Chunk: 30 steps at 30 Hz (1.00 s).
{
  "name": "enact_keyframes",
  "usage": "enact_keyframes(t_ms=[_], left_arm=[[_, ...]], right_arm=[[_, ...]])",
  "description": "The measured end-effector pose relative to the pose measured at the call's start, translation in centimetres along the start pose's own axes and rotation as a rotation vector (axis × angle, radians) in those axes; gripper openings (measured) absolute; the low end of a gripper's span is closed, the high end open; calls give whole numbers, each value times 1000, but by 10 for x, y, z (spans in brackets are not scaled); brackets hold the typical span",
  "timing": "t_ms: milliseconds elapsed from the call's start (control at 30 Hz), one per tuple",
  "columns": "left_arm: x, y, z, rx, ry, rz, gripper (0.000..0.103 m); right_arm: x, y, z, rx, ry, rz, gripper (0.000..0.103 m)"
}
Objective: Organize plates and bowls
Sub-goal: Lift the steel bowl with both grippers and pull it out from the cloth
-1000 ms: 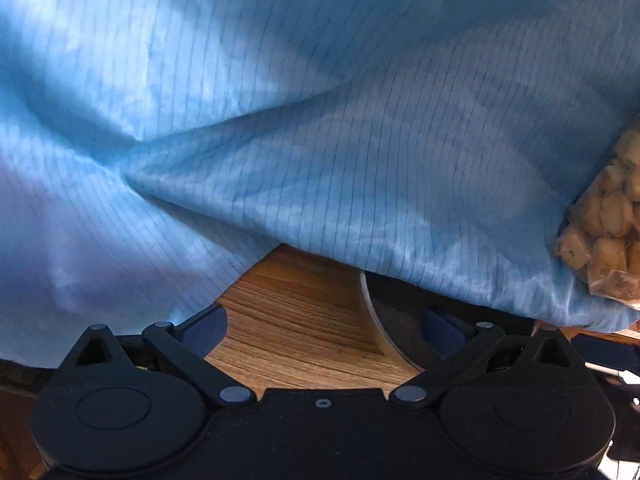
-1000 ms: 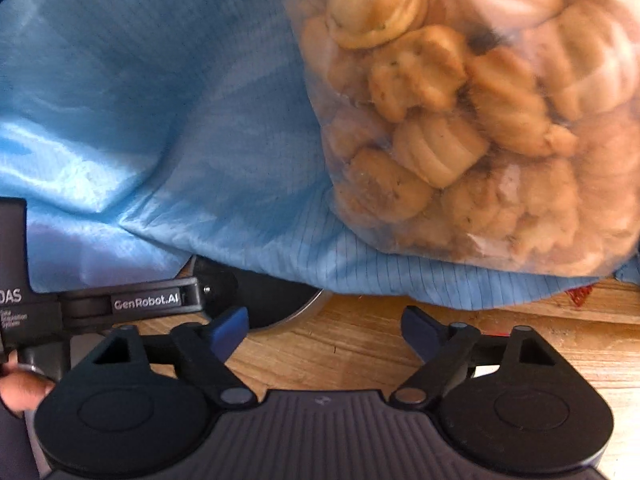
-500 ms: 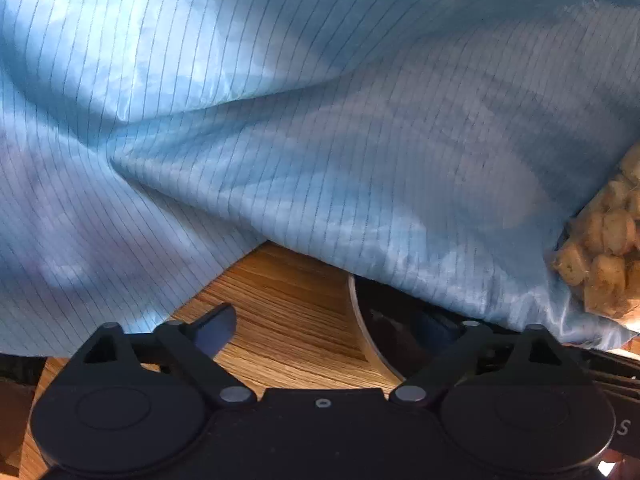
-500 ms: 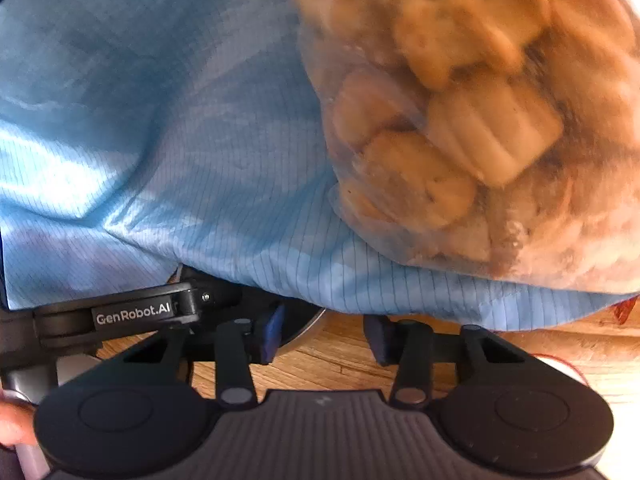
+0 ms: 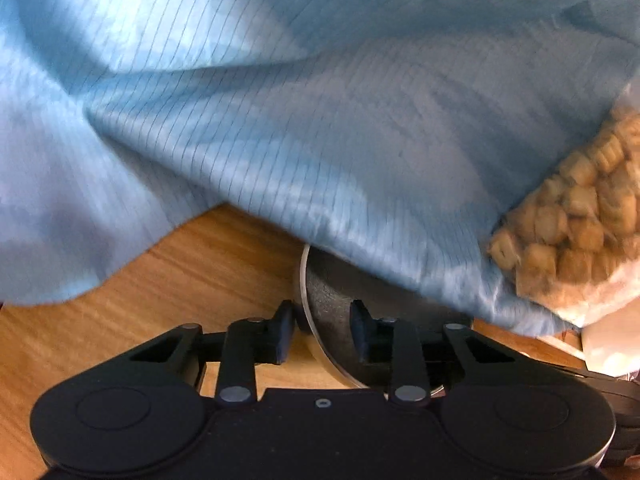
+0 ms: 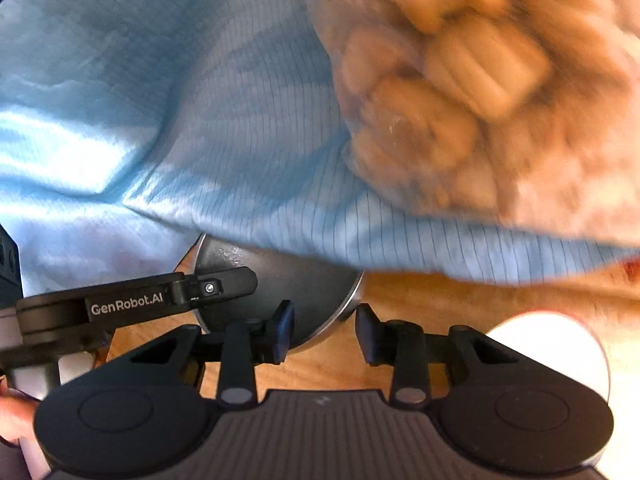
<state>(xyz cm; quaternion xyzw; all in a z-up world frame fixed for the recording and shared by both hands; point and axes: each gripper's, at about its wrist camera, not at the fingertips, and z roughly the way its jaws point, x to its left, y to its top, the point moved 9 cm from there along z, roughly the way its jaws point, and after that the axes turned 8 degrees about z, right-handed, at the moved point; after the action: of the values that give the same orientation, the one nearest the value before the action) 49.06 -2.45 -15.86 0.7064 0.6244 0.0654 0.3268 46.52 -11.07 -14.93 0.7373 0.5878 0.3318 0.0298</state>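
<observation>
A dark round dish (image 5: 332, 300) with a metal rim lies on the wooden table, its far half hidden under blue cloth. My left gripper (image 5: 323, 330) straddles its left rim, one finger outside and one over the dark inside. Its jaws are closing, with a gap still beside the rim. In the right wrist view the same dish (image 6: 280, 276) shows. My right gripper (image 6: 324, 330) straddles its right rim, also closing, pads clear of it. A finger (image 6: 224, 284) of the left gripper reaches over the dish from the left.
Striped blue cloth (image 5: 280, 120) drapes over the table's far side and over the dish. A clear bag of biscuits (image 6: 480, 80) rests on the cloth at the right. A white dish (image 6: 552, 348) sits by the right gripper. Bare wood (image 5: 180, 280) lies to the left.
Both pairs of jaws have narrowed from wide open. The left gripper has shifted so the dish's rim now lies between its fingers. The right fingers have closed in around the opposite rim.
</observation>
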Motion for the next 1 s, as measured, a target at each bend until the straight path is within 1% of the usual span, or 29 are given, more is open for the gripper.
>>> enact_keyframes(t_ms=[100,200,400,500,633,733,767,900,1000], left_arm=[[-1,-15,-10,8,0,-6,27],[0,-34,-24,13,-1,-10,27],[4,-74,-50,24,-5,-30,27],[7,-82,-63,15,-5,-22,27],[8,-81,-86,-17,-13,18,27],[2,-76,-102,-62,-19,47,27],[-1,-74,-105,-75,-21,54,27],[-20,-67,-127,-142,-26,100,27],[-38,-64,-139,-180,-36,137,27]], right_arm=[[0,-14,-9,6,6,16,37],[3,-32,-19,17,13,15,37],[16,-66,-35,7,30,2,37],[24,-78,-45,-17,49,8,37],[33,-88,-59,-63,55,-8,37],[36,-92,-73,-97,65,-13,37],[30,-93,-83,-106,68,-15,37],[30,-95,-99,-140,87,-17,37],[21,-97,-117,-162,100,-25,37]])
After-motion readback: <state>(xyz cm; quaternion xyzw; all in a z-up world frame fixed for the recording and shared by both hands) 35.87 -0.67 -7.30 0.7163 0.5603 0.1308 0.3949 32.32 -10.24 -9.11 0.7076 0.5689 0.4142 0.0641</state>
